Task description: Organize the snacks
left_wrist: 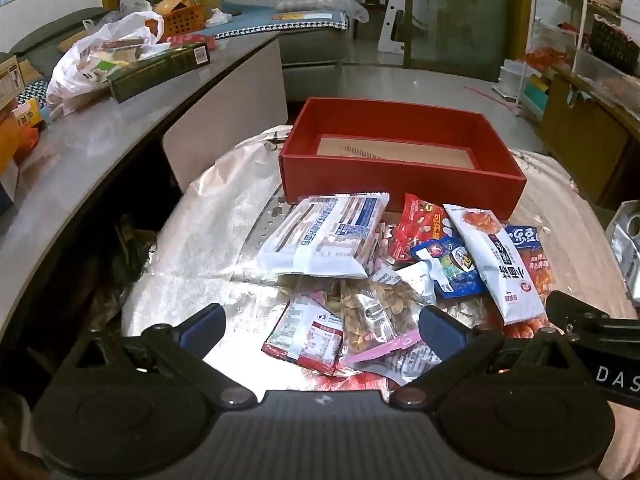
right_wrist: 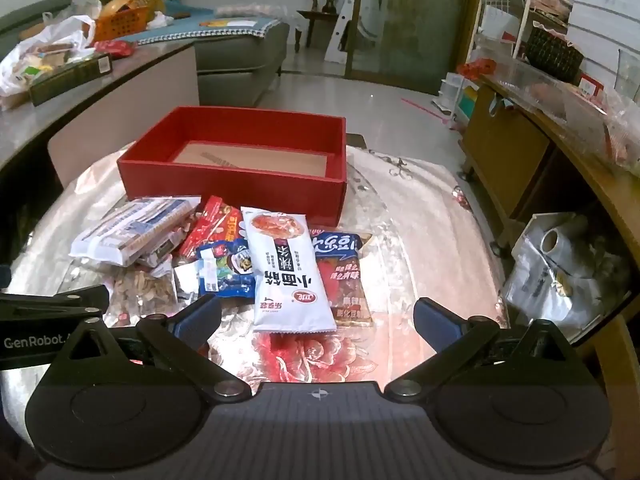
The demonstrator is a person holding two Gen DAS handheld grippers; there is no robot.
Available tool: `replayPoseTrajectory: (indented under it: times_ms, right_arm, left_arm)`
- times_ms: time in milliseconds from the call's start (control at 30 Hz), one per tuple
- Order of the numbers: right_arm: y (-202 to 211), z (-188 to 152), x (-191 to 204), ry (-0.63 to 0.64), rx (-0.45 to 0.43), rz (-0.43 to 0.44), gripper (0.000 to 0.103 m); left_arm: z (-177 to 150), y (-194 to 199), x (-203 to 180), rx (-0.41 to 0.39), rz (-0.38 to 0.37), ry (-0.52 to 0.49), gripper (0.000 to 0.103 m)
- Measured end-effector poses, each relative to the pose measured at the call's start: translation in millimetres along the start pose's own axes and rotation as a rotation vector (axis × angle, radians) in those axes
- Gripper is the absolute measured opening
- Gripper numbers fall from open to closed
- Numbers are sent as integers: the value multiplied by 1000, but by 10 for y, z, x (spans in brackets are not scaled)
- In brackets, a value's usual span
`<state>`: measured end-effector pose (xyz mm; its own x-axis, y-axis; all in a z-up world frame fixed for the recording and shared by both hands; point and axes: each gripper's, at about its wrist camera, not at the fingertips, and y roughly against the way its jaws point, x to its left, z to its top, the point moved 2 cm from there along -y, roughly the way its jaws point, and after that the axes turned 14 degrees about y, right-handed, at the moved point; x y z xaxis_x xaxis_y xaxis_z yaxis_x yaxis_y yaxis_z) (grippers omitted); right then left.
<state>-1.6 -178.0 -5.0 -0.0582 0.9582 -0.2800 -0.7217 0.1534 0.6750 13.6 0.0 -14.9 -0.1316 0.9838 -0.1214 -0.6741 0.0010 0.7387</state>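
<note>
The left gripper (left_wrist: 322, 326) is held with its jaws spread wide and nothing between them, above a clear bag of nuts (left_wrist: 370, 314) closed by a pink clip (left_wrist: 384, 350). The right gripper (right_wrist: 316, 318) is likewise spread wide and empty, just short of a long white glossy packet (right_wrist: 286, 272). Around these, crinkled foil packets are heaped on a shiny flowered cloth (right_wrist: 420, 240): one white-and-blue pack (left_wrist: 324, 236), one red pouch (left_wrist: 422, 222), one blue pouch (left_wrist: 452, 268) and one orange pack (right_wrist: 346, 276) can be counted. Behind the heap, touching it, one rectangular red cardboard box (left_wrist: 400, 172) is seen, open-topped and empty.
</note>
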Motion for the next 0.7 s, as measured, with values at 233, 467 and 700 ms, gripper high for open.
replayPoseTrajectory:
  times_ms: [233, 467, 700]
  right_arm:
    - [-9, -15, 4, 5, 8, 4, 103]
    - [-25, -28, -14, -12, 23, 23, 103]
    - [-32, -41, -15, -12, 28, 27, 103]
  left_arm:
    - [-30, 1, 11, 9, 1, -5, 98]
    - [-25, -3, 29, 3, 0, -10, 98]
    - [-24, -6, -8, -5, 4, -23, 97]
